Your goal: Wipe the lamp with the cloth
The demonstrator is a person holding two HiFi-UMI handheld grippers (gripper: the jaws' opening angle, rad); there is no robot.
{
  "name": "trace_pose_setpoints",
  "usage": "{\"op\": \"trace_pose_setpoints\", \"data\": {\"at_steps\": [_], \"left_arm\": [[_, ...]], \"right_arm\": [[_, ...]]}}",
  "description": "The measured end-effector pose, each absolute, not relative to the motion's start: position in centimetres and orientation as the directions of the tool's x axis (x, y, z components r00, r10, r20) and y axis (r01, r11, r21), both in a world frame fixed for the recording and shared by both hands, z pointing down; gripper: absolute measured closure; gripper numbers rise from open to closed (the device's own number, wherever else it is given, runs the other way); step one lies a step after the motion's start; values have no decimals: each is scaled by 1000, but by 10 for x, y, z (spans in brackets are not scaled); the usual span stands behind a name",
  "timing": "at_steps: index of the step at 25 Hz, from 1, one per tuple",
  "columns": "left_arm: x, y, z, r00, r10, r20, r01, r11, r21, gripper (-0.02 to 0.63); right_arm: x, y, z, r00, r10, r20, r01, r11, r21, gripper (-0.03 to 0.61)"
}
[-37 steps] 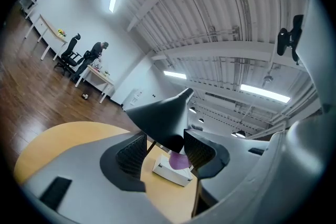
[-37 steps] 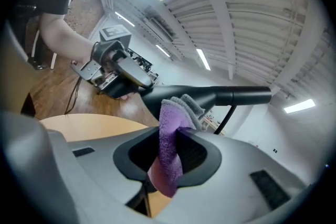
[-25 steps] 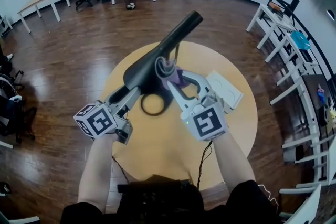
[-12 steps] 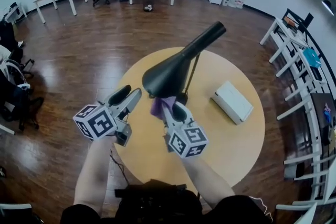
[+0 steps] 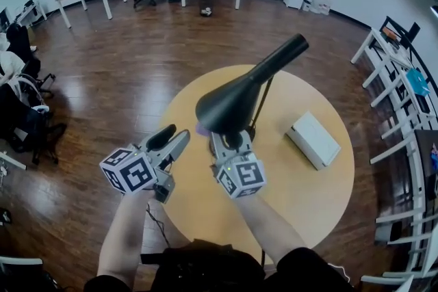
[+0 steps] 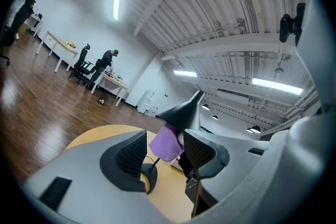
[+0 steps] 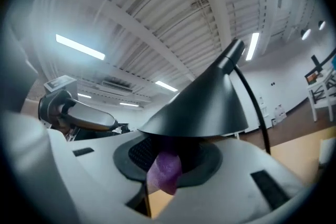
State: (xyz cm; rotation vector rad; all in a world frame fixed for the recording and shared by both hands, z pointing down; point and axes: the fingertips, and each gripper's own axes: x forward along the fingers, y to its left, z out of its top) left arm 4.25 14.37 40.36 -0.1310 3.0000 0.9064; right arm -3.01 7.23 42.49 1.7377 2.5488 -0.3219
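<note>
Head view: saw the lamp (image 5: 233,102) standing on the round bench (image 5: 301,195), black cone shade tilted with the wide mouth turned down toward the person. Found the cloth (image 7: 165,170), a purple wad, clamped in the closed right gripper (image 5: 229,140) and raised just under the shade's lower rim, at or very near the surface; could not settle actual contact. Judged that placement as meant to bring the cloth against the rim for wiping, underside and edge first. Saw the left gripper (image 5: 171,138) just beside, to the left, jaws apart and holding nothing, the cloth only glimpsed beyond the gap. Read it as kept free to steady the shade against the push of wiping. Noted a white box (image 5: 313,140) well apart on the bench, clear of the work.
</note>
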Motion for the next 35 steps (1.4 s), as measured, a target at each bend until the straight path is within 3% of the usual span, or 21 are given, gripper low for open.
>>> {"op": "trace_pose_setpoints", "data": {"at_steps": [7, 15, 18, 21, 25, 35], "left_arm": [[56, 149, 415, -999, -50, 2, -40, 824, 565, 408], [49, 128, 417, -996, -86, -33, -90, 829, 551, 408], [46, 117, 410, -990, -116, -79, -140, 833, 536, 408], [47, 102, 410, -984, -144, -102, -176, 820, 544, 408], [39, 82, 410, -979, -171, -114, -206, 812, 546, 408], [57, 13, 426, -989, -142, -46, -150, 940, 307, 408]], "right_arm": [[1, 91, 446, -195, 975, -102, 974, 181, -135, 488], [-12, 36, 516, -268, 953, 140, 960, 277, -46, 488], [-23, 7, 529, -307, 914, 267, 951, 302, 60, 488], [-27, -29, 552, -289, 831, 475, 957, 251, 142, 488], [-30, -81, 567, -256, 734, 629, 966, 219, 138, 486], [-26, -173, 570, -268, 649, 712, 958, 255, 129, 486]]}}
